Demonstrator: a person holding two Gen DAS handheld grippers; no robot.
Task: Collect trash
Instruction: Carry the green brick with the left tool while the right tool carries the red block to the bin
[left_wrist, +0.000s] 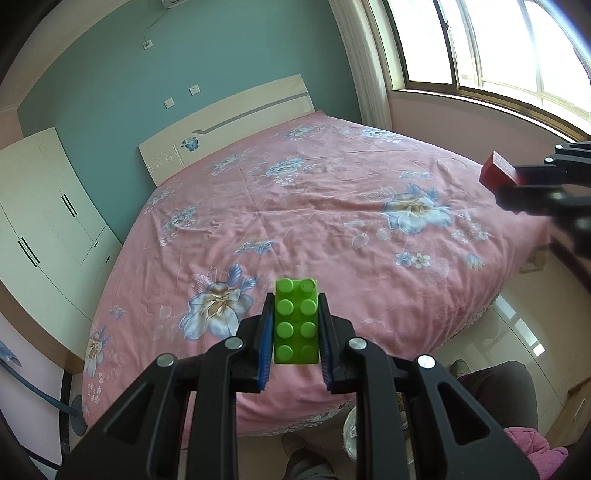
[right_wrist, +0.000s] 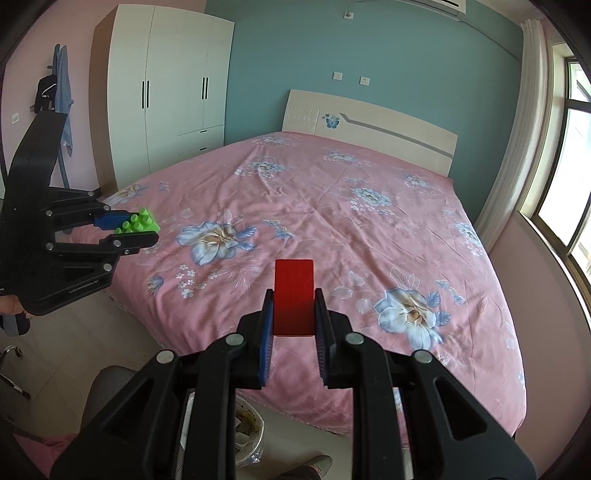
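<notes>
**Both claws loaded above the bed**

The left claw (left_wrist: 295, 325) clamps a green brick (left_wrist: 296, 320) by its long sides; the right claw (right_wrist: 294, 314) clamps a red block (right_wrist: 294, 297), both held over the bed's (right_wrist: 314, 206) foot end. Each piece looks light, rigid and smooth-sided, so a side grip suits.

Two hand-held grippers: left (left_wrist: 295, 325), right (right_wrist: 294, 314); one green brick (left_wrist: 296, 321); one red block (right_wrist: 294, 295); one bed (right_wrist: 314, 221).

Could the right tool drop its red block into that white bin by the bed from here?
Probably yes. The right tool is shut on the red block, and the white bin sits open below, though the tool's own frame partly hides it.
</notes>
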